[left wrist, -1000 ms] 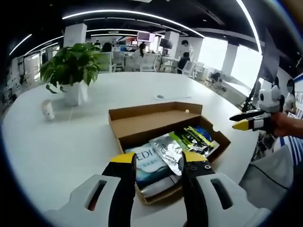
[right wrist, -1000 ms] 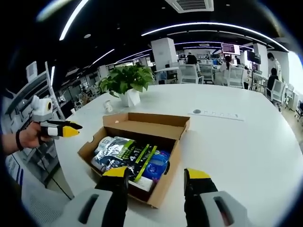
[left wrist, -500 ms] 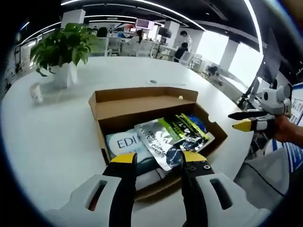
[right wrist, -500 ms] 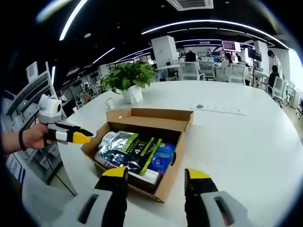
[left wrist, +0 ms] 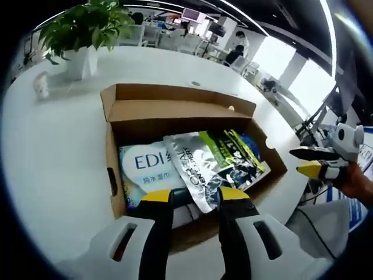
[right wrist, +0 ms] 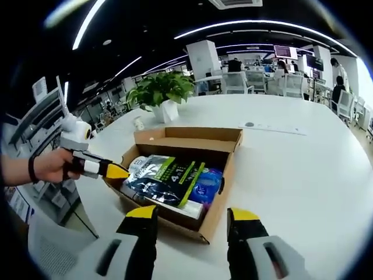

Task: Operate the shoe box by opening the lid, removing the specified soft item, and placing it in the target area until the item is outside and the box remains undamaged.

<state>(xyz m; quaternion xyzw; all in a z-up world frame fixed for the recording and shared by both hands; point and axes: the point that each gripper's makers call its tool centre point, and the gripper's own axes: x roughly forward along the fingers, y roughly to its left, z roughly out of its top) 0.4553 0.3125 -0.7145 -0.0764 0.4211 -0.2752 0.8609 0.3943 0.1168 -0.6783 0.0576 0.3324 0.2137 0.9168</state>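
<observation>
An open cardboard shoe box (left wrist: 113, 184) (right wrist: 224, 192) lies on the white table, its lid flap (left wrist: 175, 93) folded back on the far side. Inside lie a white pack with blue letters (left wrist: 148, 169), a silver and green pouch (left wrist: 201, 166) (right wrist: 166, 175) and a blue packet (right wrist: 207, 186). My left gripper (left wrist: 194, 198) stands open just above the box's near wall, nothing between its jaws. In the right gripper view the left gripper (right wrist: 108, 169), held by a hand, has its yellow tip at the box's left wall. My right gripper (right wrist: 192, 216) is open, short of the box's near edge.
A potted green plant (left wrist: 87, 29) (right wrist: 160, 90) and a small white object (left wrist: 41, 84) stand on the table beyond the box. A flat white strip (right wrist: 274, 127) lies further back. The table edge (left wrist: 303, 192) runs close by the box, with my right gripper (left wrist: 317, 160) beyond it.
The left gripper has moved in towards the box and now hangs over its near wall. The right gripper has come slightly nearer. Box contents lie unchanged.
</observation>
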